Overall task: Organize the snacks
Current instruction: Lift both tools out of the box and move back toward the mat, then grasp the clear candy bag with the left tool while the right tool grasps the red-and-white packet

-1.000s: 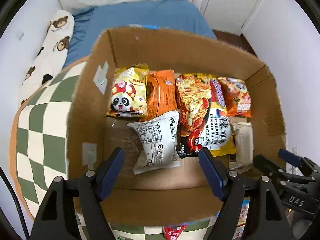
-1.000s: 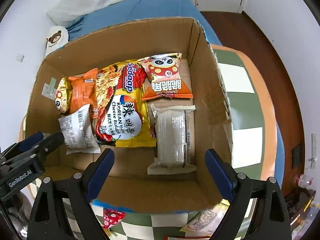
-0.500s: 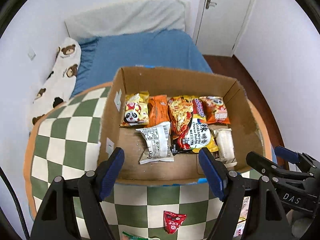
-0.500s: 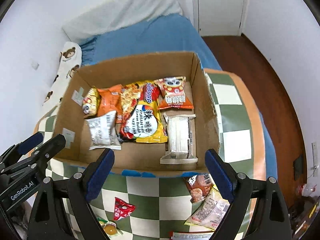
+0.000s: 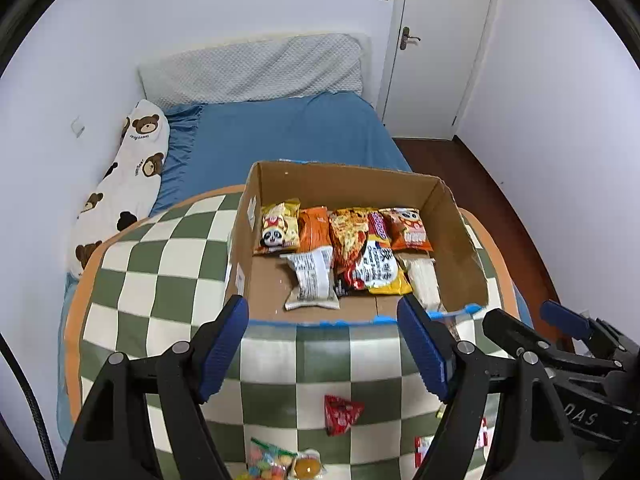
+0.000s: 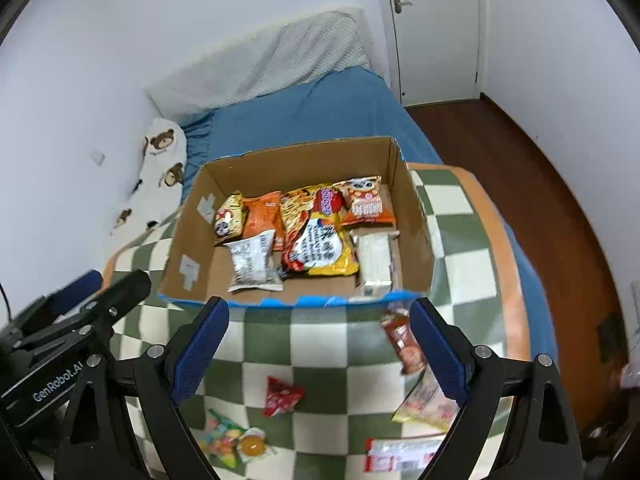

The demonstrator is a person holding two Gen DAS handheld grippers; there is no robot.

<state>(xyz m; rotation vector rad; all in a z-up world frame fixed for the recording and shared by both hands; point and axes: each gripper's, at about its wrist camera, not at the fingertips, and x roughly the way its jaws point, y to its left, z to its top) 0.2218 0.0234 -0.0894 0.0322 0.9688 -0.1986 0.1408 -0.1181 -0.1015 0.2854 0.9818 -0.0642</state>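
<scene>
An open cardboard box [image 5: 460, 236] [image 6: 416, 236] stands on the green checkered cover. It holds several snack packs: a panda pack [image 5: 280, 229], an orange pack [image 5: 314, 226], a white pack [image 5: 314, 278] [image 6: 253, 261], a noodle pack [image 5: 370, 258] [image 6: 320, 236], a long pale pack [image 5: 424, 280]. Loose snacks lie on the cover in front: a small red pack [image 5: 340, 414] [image 6: 282, 396], a colourful candy bag [image 6: 222, 438], a brown pack [image 6: 404, 340] and a yellow pack [image 6: 426, 404]. My left gripper [image 5: 324, 348] and right gripper [image 6: 320, 352] are open and empty, above the cover, back from the box.
The checkered cover [image 5: 160, 272] lies on a blue bed [image 5: 280, 132] with a bear-print pillow [image 5: 128, 176] at left. A white wall, a door [image 5: 436, 40] and brown floor [image 6: 540, 184] lie beyond. A red-and-white pack [image 6: 400, 454] lies at the near edge.
Both grippers have pulled back and up from the box, still open. The box looks smaller and the loose snacks on the cover have come into view.
</scene>
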